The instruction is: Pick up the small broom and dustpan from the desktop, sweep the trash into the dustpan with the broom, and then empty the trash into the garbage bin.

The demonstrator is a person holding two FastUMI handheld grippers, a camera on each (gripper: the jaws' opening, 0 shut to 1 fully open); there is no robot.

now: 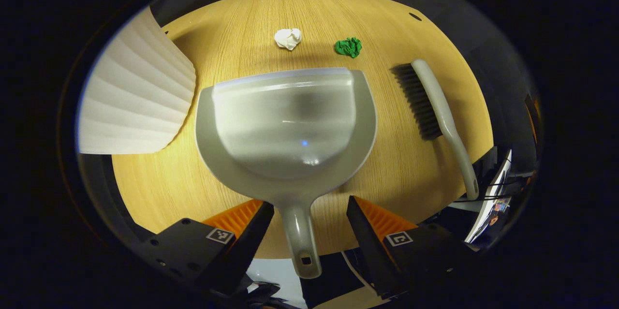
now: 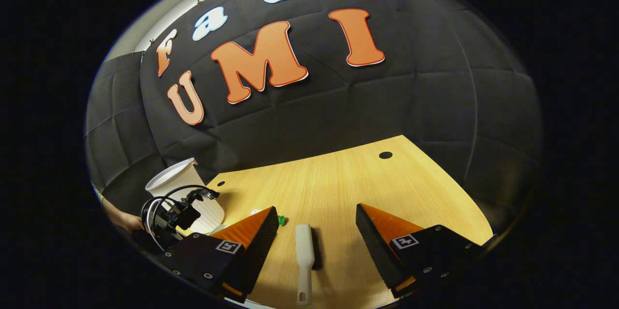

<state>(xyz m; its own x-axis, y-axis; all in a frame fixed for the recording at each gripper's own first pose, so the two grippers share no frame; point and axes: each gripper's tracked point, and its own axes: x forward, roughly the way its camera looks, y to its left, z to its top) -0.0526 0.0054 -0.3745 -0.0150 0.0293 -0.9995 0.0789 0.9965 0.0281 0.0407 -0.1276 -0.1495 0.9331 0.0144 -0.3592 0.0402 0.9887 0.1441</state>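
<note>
Desktop [image 1: 232,48], light wood grain. Lying on it: grey dustpan [image 1: 285,120], small broom [image 1: 437,115] to its right, white paper wad [image 1: 288,38], green wad [image 1: 349,47], white ribbed garbage bin [image 1: 135,101].

Right tongs [image 2: 316,231] spread wide, broom [image 2: 305,256] between fingers, untouched, on desktop [image 2: 367,178]

Desktop [image 1: 232,48]: light wood, fine straight grain, with small dark holes near the far edge. Dustpan [image 1: 285,125]: pale grey, glossy; broom [image 1: 447,120]: pale grey handle and dark grey bristles; garbage bin [image 1: 135,91]: white, vertically ribbed. Trash on the far side: one white crumpled wad [image 1: 288,38] at left, one bright green wad [image 1: 349,47] at right.
</note>
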